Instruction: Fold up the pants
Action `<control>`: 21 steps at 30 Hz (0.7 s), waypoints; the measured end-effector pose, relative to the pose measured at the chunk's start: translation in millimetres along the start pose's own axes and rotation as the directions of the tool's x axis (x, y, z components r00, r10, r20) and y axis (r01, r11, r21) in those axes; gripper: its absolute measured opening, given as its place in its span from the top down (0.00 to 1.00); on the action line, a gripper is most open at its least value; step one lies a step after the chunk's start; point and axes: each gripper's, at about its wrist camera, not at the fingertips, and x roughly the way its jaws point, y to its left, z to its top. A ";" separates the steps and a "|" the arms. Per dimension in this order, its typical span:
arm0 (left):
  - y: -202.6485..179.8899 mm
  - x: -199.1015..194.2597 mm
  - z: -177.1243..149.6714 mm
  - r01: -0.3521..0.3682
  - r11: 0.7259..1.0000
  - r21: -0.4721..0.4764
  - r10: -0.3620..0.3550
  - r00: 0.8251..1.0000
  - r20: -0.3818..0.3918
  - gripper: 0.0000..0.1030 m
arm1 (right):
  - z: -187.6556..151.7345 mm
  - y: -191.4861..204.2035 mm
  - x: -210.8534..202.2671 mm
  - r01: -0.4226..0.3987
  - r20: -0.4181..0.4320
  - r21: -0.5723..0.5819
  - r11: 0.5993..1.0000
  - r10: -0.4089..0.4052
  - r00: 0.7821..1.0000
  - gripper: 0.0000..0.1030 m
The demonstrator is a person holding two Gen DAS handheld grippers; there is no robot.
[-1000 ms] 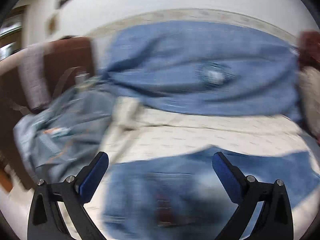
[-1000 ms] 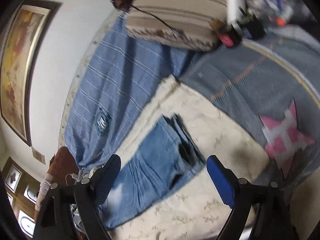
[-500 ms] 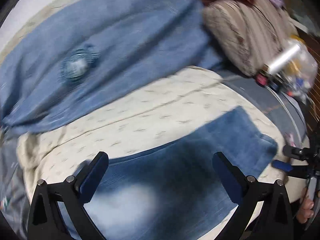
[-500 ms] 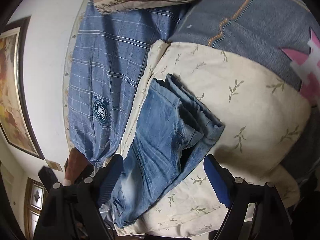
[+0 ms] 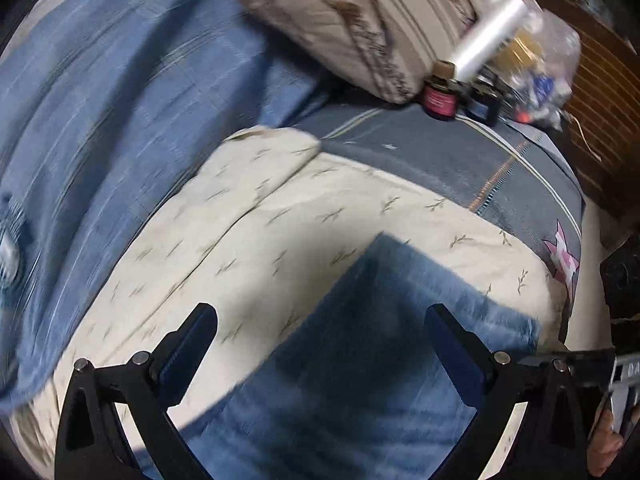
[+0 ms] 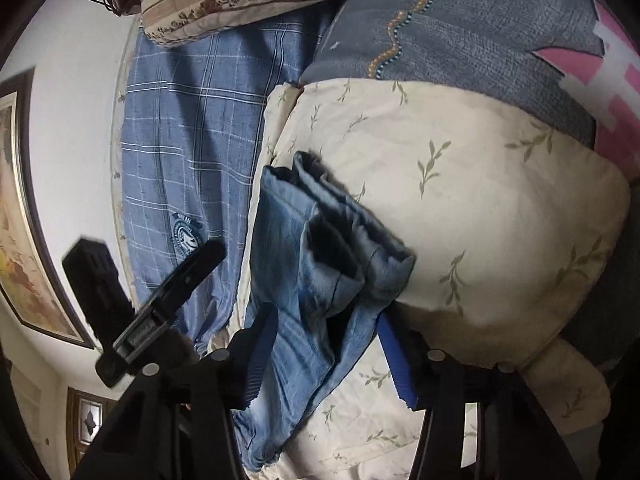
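Observation:
Blue denim pants (image 6: 316,280) lie lengthwise on a cream leaf-print sheet (image 6: 480,208), legs stacked, their hem ends toward the far side. In the left wrist view the pants (image 5: 380,360) fill the lower middle. My left gripper (image 5: 320,344) is open and empty, just above the pants leg. My right gripper (image 6: 324,356) is open, its fingers straddling the pants leg low over the cloth. The left gripper's body (image 6: 160,304) shows at the left of the right wrist view.
A blue plaid cloth (image 6: 192,152) lies beside the sheet along the white wall. A striped beige pillow (image 5: 360,20) sits at the head. Small jars (image 5: 440,100), a plastic roll and a bag crowd the corner. A grey blanket (image 6: 480,32) with a pink patch borders the sheet.
Both grippers have dropped closer to the pants. The left view swung right toward the hem end; the right gripper's fingers now straddle the leg.

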 end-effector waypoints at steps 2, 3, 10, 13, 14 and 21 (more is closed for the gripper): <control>-6.1 11.1 7.8 0.046 0.998 0.036 -0.045 0.999 -0.013 0.00 | 0.5 -3.5 -0.8 -0.014 0.004 0.032 0.999 0.014 1.000 0.46; -9.8 17.3 10.4 0.079 0.995 0.058 -0.077 0.997 -0.029 0.00 | 1.0 -5.7 -0.8 -0.024 0.007 0.052 0.998 0.024 1.000 0.46; -18.6 60.3 16.4 0.194 0.975 0.108 -0.177 0.973 -0.147 0.28 | 3.4 -12.1 -1.7 -0.052 0.010 0.103 0.993 0.051 0.999 0.46; -18.9 63.4 16.1 0.228 0.967 0.110 -0.212 0.967 -0.141 0.41 | 3.6 -8.2 -1.6 -0.040 0.009 0.073 0.997 0.040 0.999 0.46; -19.3 62.7 16.2 0.233 0.966 0.116 -0.217 0.967 -0.135 0.43 | 3.2 -6.6 -1.0 -0.030 0.013 0.059 0.998 0.029 0.999 0.47; -12.1 70.8 22.8 0.206 0.977 0.061 -0.195 0.969 -0.150 0.23 | -0.6 -1.3 1.1 0.003 0.040 0.041 0.999 -0.005 0.999 0.50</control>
